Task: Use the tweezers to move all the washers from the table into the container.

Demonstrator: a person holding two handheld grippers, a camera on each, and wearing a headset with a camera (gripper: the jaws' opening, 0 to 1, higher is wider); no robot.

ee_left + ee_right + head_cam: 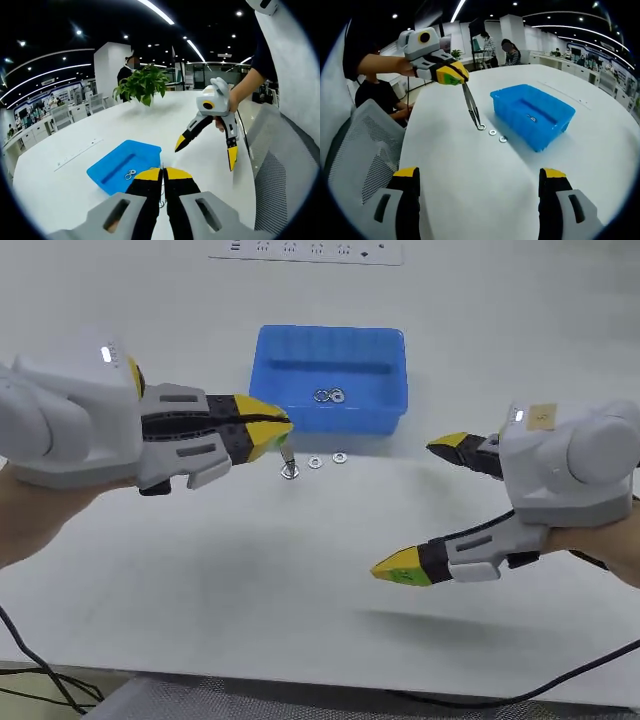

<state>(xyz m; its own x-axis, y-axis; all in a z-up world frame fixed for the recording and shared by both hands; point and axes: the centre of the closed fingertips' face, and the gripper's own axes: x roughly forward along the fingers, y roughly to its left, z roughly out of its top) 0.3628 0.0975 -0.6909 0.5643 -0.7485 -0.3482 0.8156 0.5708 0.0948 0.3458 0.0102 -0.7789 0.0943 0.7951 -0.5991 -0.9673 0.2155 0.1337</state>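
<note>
bright ceiling strips, soft shadows (fisheye edges bend), everything sharp.

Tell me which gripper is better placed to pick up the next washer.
Left. The left gripper has its fingers shut on the tweezers, whose tips are at the end washer of three on the table. The right gripper is open and holds nothing.

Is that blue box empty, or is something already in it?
Not empty. Two washers lie on the floor of the blue box; the rest of its floor is bare.
</note>
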